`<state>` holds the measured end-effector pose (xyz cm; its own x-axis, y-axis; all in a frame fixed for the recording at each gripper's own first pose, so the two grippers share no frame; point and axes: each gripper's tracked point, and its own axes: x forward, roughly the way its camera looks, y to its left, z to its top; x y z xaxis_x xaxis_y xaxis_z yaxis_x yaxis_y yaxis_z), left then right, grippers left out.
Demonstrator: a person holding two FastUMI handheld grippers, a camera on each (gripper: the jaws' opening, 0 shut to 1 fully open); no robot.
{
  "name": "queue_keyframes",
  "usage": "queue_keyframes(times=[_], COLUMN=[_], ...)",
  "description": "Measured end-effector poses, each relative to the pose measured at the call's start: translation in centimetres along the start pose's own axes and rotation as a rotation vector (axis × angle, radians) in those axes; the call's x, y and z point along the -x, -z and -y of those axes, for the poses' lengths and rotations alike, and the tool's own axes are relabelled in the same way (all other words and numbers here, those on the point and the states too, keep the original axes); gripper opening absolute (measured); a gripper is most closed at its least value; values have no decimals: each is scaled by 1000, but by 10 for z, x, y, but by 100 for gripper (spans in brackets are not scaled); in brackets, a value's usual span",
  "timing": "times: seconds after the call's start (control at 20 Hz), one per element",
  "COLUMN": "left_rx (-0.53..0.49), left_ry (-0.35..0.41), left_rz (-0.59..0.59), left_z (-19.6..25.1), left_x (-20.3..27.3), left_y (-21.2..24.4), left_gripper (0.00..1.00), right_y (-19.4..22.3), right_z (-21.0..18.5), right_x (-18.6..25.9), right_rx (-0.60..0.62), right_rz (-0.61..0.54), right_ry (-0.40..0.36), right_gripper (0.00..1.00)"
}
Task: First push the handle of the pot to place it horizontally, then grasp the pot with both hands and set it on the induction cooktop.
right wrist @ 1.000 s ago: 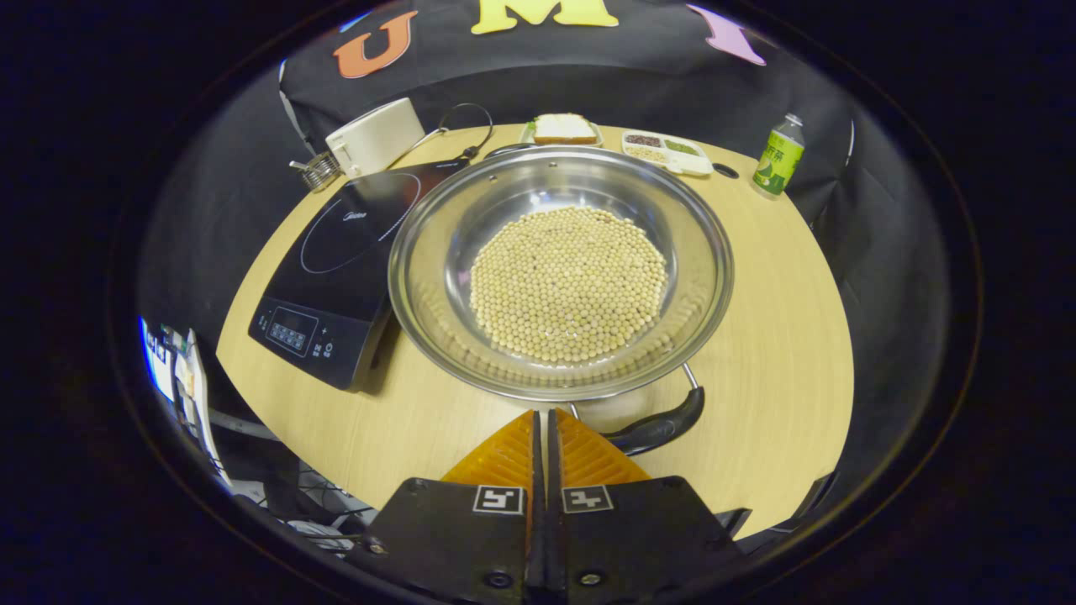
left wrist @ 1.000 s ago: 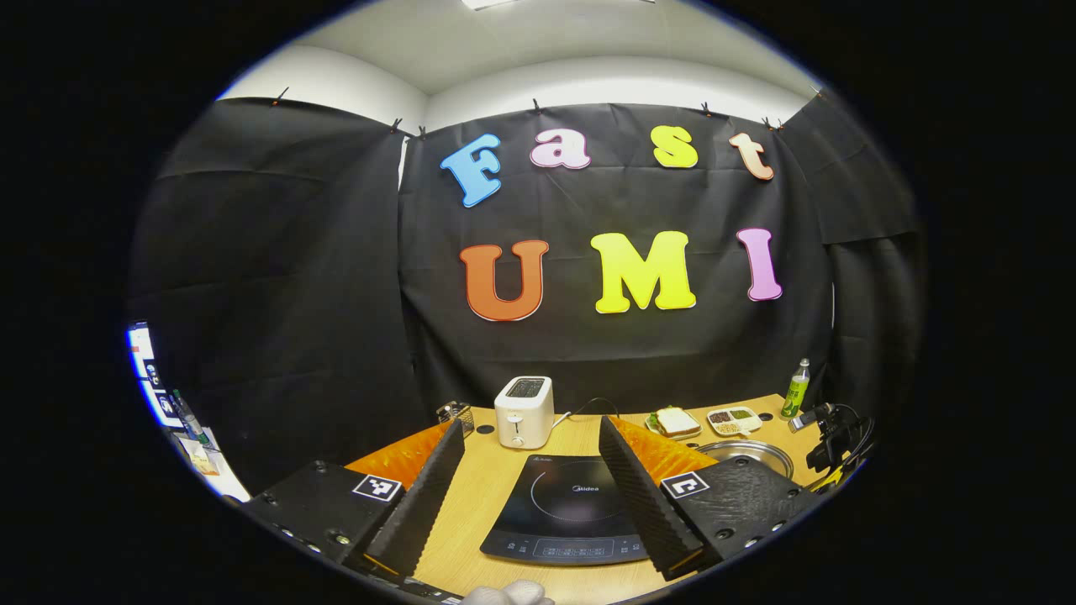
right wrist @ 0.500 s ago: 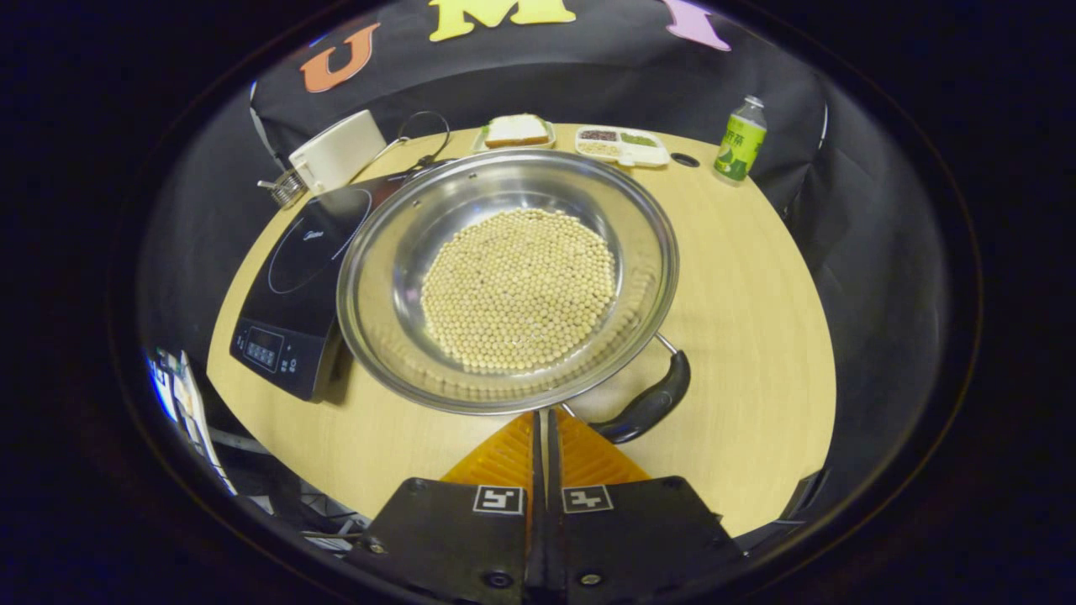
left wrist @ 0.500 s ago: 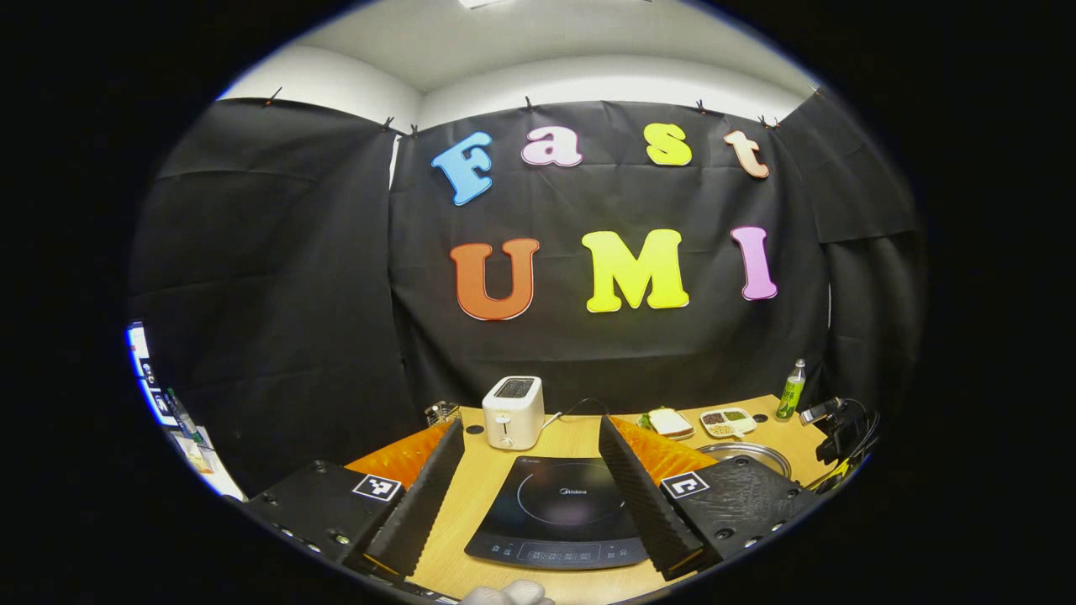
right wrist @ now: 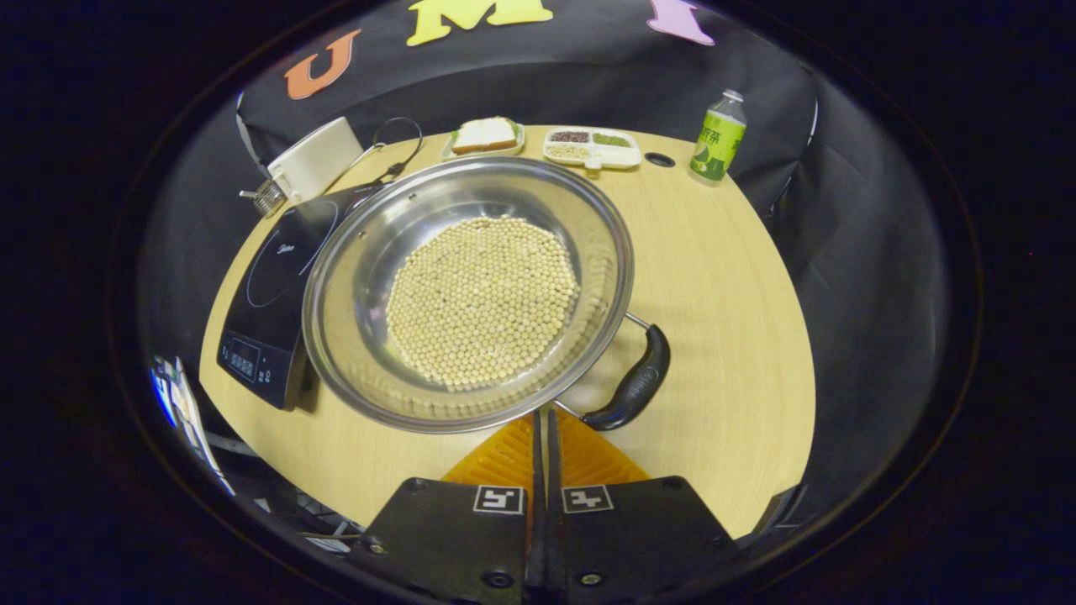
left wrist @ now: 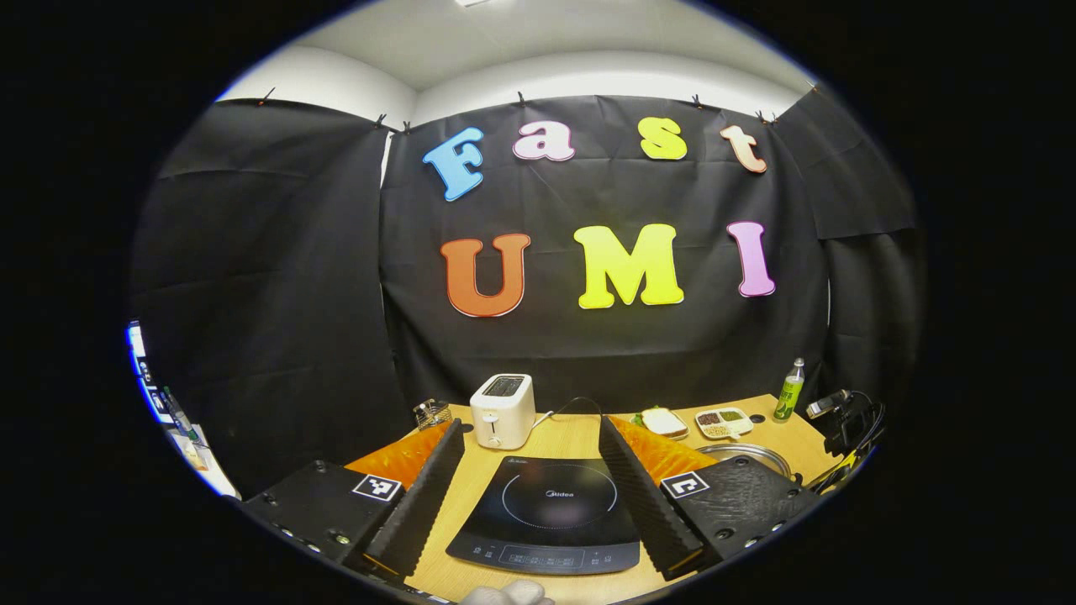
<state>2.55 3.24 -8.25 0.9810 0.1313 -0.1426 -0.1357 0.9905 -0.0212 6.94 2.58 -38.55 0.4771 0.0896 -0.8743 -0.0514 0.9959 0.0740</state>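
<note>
The left hand-held gripper [left wrist: 531, 470], jaws apart, hangs above the induction cooktop [left wrist: 546, 517].

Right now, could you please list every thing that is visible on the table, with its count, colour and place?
Steel pot holding pale beans: one, silver, table centre, its edge beside the cooktop.
Curved pot handle: one, black, at the pot's near right rim.
Flat induction cooktop: one, black, left of the pot.
Boxy toaster: one, white, behind the cooktop.
Sandwich plate: one, pale, far edge.
Divided snack tray: one, white, beside the sandwich.
Drink bottle: one, green, far right.
Wooden table: one, light tan.
Left hand-held gripper: one, open, above the cooktop.
Right hand-held gripper: one, shut, at the pot's near rim.
</note>
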Motion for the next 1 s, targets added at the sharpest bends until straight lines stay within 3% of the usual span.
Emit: queue_keyframes(times=[0.4,0.5,0.85,1.0], left_rx=[-2,-4,-3,-3], left_ry=[-9,-20,-61,-70], left_rz=[-11,-15,-29,-31], left_z=[28,32,48,54], left_x=[-9,-10,-14,-16], left_y=[0,1,3,3], left_gripper=[96,96,96,96], right_y=[-28,-35,-61,-66], right_z=[45,54,79,82], right_x=[-8,-11,-21,-23], right_rx=[3,17,98,112], right_rz=[8,9,23,23], right_ry=[22,27,39,34], right_gripper=[0,4,0,4])
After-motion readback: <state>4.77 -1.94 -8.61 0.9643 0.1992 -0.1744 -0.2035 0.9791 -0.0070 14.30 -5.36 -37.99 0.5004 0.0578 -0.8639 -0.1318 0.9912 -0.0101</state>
